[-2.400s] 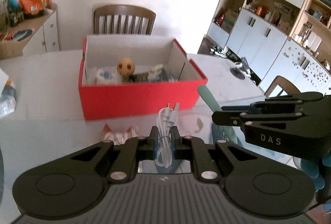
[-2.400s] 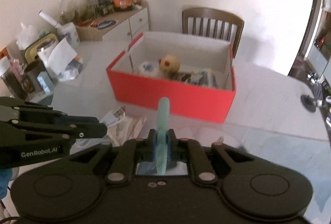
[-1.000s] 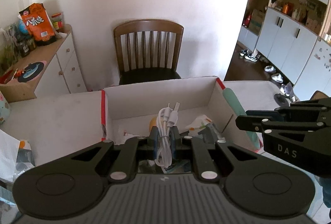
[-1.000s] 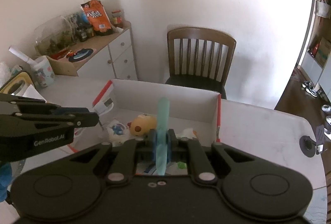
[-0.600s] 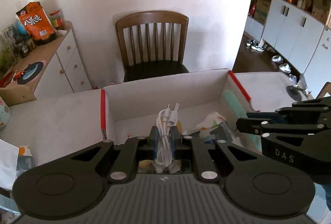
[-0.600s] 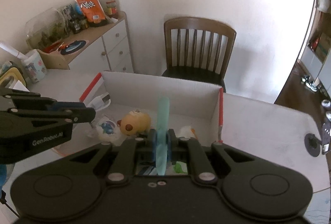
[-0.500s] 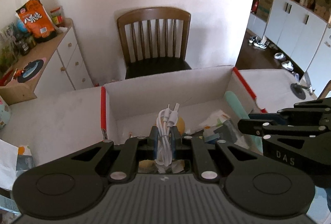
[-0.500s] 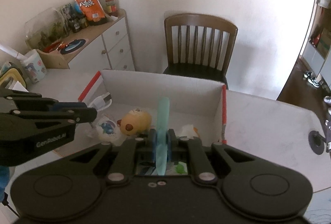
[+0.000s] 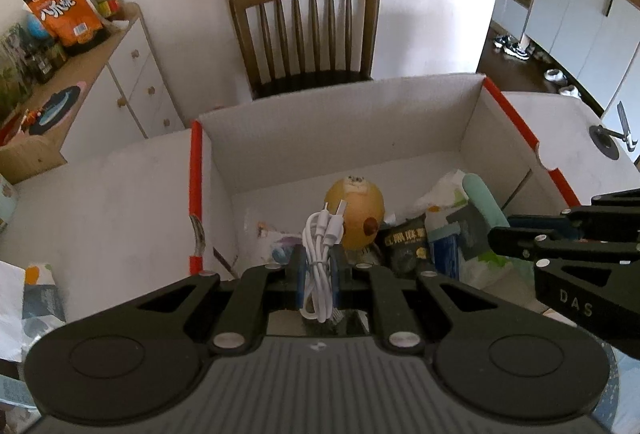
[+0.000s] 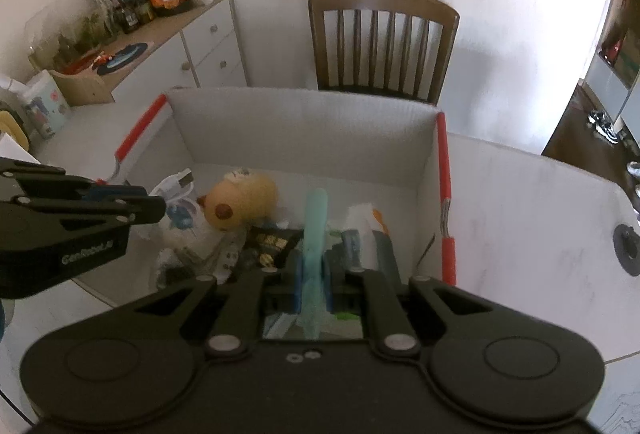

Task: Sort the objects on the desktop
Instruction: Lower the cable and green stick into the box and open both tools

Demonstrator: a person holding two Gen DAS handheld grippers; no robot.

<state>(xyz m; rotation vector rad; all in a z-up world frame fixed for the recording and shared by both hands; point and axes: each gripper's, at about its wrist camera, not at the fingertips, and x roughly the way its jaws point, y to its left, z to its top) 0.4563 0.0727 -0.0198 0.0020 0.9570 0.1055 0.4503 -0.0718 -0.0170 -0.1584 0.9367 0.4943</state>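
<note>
A red box (image 9: 195,169) with white inside walls stands on the white table; it also shows in the right wrist view (image 10: 445,169). It holds a yellow plush ball (image 9: 354,211), a black packet (image 9: 404,242) and wrappers. My left gripper (image 9: 319,274) is shut on a coiled white cable (image 9: 320,258) and hangs over the box's near left part. My right gripper (image 10: 312,278) is shut on a pale green stick (image 10: 314,230) over the box's near right part. The plush ball (image 10: 240,203) also shows in the right wrist view.
A wooden chair (image 9: 304,29) stands behind the table. A white cabinet (image 9: 132,89) with snack bags and bottles is at the left. Paper and a packet (image 9: 28,298) lie on the table left of the box. A black disc (image 10: 628,250) sits on the table at the right.
Both grippers have moved forward from the table in front of the box to above its inside and have dipped lower. Each keeps hold of its object.
</note>
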